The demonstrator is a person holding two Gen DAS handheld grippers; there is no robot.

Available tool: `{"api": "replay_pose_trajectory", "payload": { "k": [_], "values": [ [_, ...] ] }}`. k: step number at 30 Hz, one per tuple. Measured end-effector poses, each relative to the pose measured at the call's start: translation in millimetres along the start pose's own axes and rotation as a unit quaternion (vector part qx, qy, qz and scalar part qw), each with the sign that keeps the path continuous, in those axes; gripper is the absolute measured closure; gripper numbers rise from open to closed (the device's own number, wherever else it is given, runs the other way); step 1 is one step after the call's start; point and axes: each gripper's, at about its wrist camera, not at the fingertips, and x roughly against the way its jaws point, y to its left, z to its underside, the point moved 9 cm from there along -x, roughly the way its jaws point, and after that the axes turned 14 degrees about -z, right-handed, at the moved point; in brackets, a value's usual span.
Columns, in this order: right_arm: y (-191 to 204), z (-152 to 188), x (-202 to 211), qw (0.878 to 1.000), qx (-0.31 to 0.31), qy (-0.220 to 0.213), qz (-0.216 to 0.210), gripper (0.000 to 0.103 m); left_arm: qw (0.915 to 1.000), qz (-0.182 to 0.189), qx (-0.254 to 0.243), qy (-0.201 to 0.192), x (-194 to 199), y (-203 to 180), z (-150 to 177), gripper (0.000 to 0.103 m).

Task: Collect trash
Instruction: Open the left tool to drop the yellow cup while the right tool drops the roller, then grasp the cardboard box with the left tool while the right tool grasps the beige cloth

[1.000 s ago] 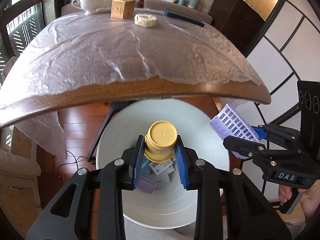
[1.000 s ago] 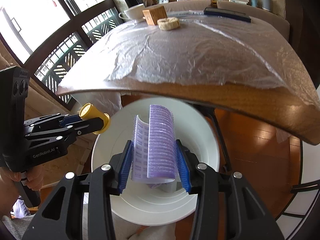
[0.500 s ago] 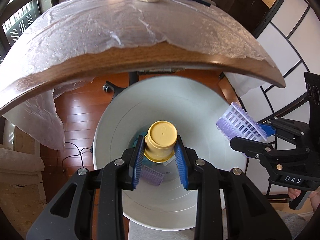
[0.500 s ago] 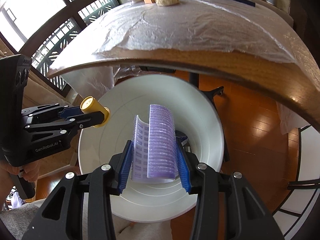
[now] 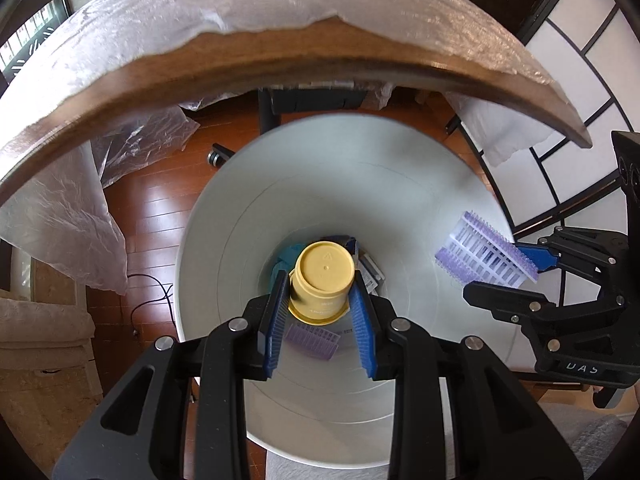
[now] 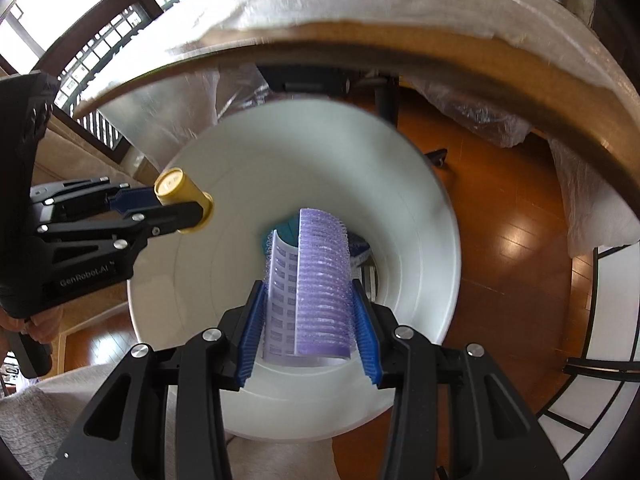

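My left gripper (image 5: 320, 284) is shut on a yellow plastic cup (image 5: 322, 280), held bottom-forward over the mouth of the white trash bin (image 5: 400, 184). My right gripper (image 6: 308, 292) is shut on a purple hair roller (image 6: 316, 280), also over the white trash bin (image 6: 420, 208). The cup also shows at the left of the right wrist view (image 6: 182, 202), and the roller at the right of the left wrist view (image 5: 484, 256). Earlier trash lies at the bin's bottom: a purple roller (image 5: 312, 340), something teal (image 5: 286, 258) and paper scraps.
The bin stands on a wooden floor (image 5: 152, 200) under the edge of a wooden table (image 5: 280, 60) covered with plastic sheet. Loose plastic hangs at the left (image 5: 60, 216). A white panelled screen (image 5: 580, 56) is at the right.
Both grippers have tilted further down and moved closer over the bin, each still holding its item. The table top has slid up out of view.
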Motion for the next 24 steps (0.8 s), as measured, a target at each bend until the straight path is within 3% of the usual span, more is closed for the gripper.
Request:
{"api": "replay_pose_trajectory", "payload": {
  "k": [7, 8, 9, 10, 11, 15, 18, 20, 21, 24],
  "values": [
    [-3.6, 7.4, -2.5, 1.0, -0.007, 0.004, 0.002, 0.06, 0.9999, 0.0, 0.0, 0.015, -11.1, -1.0, 4.8, 0.069],
    [-2.5, 5.8, -1.9, 1.0, -0.008, 0.003, 0.002, 0.053, 0.9999, -0.001, 0.002, 0.016, -11.7, 0.3, 4.7, 0.062],
    [-2.9, 4.8, 0.8, 1.0, -0.008, -0.003, 0.002, 0.042, 0.9999, -0.002, 0.005, 0.015, -11.8, 1.7, 3.7, 0.049],
    [-4.1, 3.0, 4.2, 1.0, -0.007, -0.009, 0.003, 0.038, 0.9999, -0.003, 0.009, 0.008, -9.7, 4.0, 1.6, 0.044],
    [-3.5, 1.1, 7.2, 1.0, -0.004, -0.015, 0.005, 0.033, 0.9999, -0.002, 0.012, 0.004, -8.1, 5.8, 0.2, 0.04],
    [5.8, -9.9, 33.5, 0.998, 0.032, -0.056, 0.013, 0.031, 0.9997, 0.005, 0.024, -0.011, 6.6, 13.3, -9.3, 0.036],
    [22.5, -26.6, 64.8, 0.991, 0.072, -0.107, 0.018, 0.019, 0.9973, 0.036, 0.038, -0.05, 42.3, 21.8, -26.6, 0.033],
    [32.6, -43.3, 84.1, 0.985, 0.094, -0.142, 0.029, 0.01, 0.9932, 0.053, 0.044, -0.094, 72.3, 29.8, -45.4, 0.02],
    [36.2, -55.0, 94.2, 0.981, 0.104, -0.162, 0.036, 0.007, 0.9904, 0.054, 0.046, -0.118, 86.4, 35.5, -56.2, 0.012],
    [40.4, -93.1, 111.4, 0.971, 0.118, -0.201, 0.053, 0.004, 0.9815, 0.03, 0.049, -0.183, 119.0, 59.1, -100.0, 0.003]
  ]
}}
